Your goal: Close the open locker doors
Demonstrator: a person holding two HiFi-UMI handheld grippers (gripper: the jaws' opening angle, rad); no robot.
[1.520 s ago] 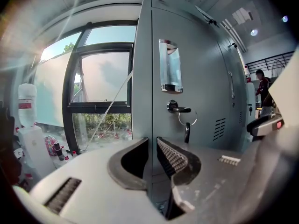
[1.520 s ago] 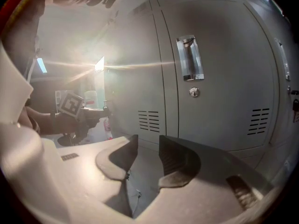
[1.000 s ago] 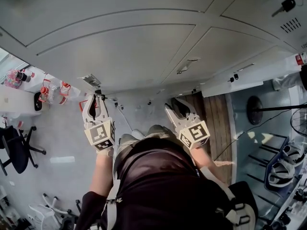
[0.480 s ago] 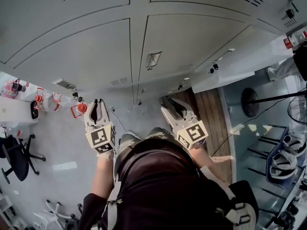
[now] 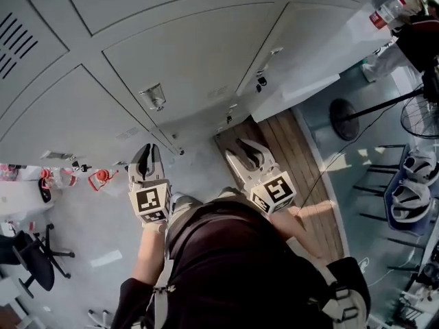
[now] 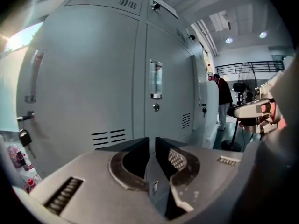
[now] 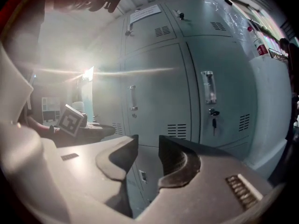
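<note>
1. Grey locker bank (image 5: 171, 53): in the head view it fills the frame from 9 to 1 o'clock. The doors facing the person are closed.
2. Person (image 5: 233, 266): seen from above at 6 o'clock, with both forearms reaching toward the lockers.
3. Open locker door (image 5: 309, 60): a pale panel at 1 to 2 o'clock, swung out from the bank. It lies well apart from both grippers, beyond the right one.
4. Wooden floor strip (image 5: 309, 170): it runs from the foot of the open locker door toward 4 o'clock.
5. Right gripper (image 5: 234, 149): just right of centre, aimed at the lockers. The right gripper view shows its jaws apart, with only closed doors behind the gap.
6. Left gripper (image 5: 146, 149): at 9 o'clock from its partner. The left gripper view shows its jaws closed to a thin slit, gripping nothing.
7. Office chair (image 5: 31, 262): on the grey floor at 8 o'clock.
8. Recessed handle (image 5: 154, 96): on the closed door at 11 o'clock.
</note>
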